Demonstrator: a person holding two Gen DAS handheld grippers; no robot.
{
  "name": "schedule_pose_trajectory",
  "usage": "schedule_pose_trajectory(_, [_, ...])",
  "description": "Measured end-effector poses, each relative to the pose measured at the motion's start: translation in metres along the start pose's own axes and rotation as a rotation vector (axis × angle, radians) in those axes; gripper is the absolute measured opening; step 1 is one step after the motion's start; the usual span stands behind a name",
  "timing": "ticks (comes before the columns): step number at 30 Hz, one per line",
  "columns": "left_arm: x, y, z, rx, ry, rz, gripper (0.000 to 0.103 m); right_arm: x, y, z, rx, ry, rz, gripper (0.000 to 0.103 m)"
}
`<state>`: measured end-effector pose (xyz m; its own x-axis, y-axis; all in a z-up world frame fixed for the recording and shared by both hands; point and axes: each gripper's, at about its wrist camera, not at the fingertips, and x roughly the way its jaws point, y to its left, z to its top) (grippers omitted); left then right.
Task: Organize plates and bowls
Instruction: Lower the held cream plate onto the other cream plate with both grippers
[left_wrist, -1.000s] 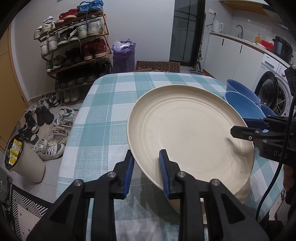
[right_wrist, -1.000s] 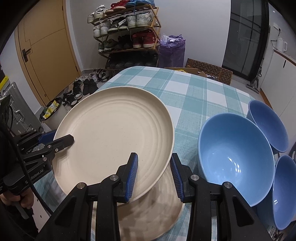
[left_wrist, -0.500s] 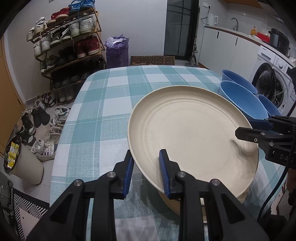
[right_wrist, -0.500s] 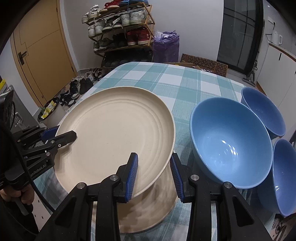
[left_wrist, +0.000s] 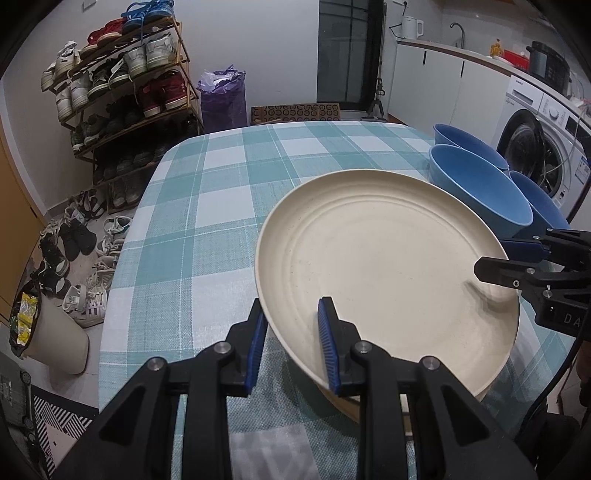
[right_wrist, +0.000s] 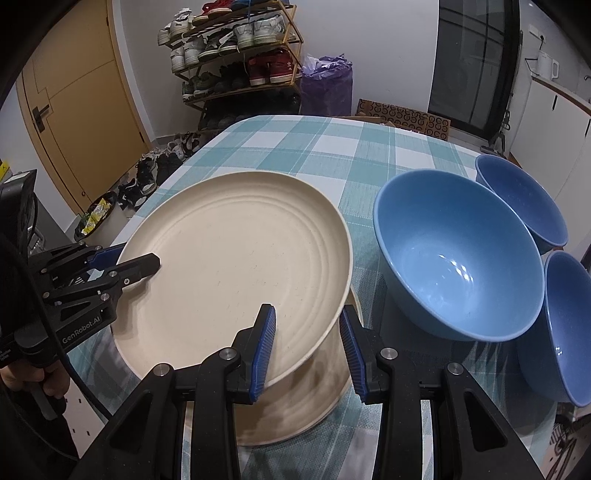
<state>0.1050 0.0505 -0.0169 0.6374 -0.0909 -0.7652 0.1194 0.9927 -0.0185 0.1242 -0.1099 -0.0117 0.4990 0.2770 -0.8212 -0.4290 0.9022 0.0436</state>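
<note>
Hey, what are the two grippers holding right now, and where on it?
Both hold the cream plate by its rim: left gripper and right gripper straddle opposite edges, above a second plate.

Your left gripper (left_wrist: 291, 339): matte black plastic arms, blue ribbed pads (left_wrist: 328, 347), round silver screws at the joints. "GenRobot.AI" is printed in white on its body; a black cable trails from it. Your right gripper (right_wrist: 308, 349): same build, with partial white lettering "DA" on its side.
</note>
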Motion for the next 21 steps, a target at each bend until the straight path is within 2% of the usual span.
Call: schedule_pose_trajectory(21, [0.007, -0.022, -0.007, 0.104, 0.047, 0.001, 0.026, 0.004, -0.007, -0.031, 0.009, 0.038, -0.03, 0.037])
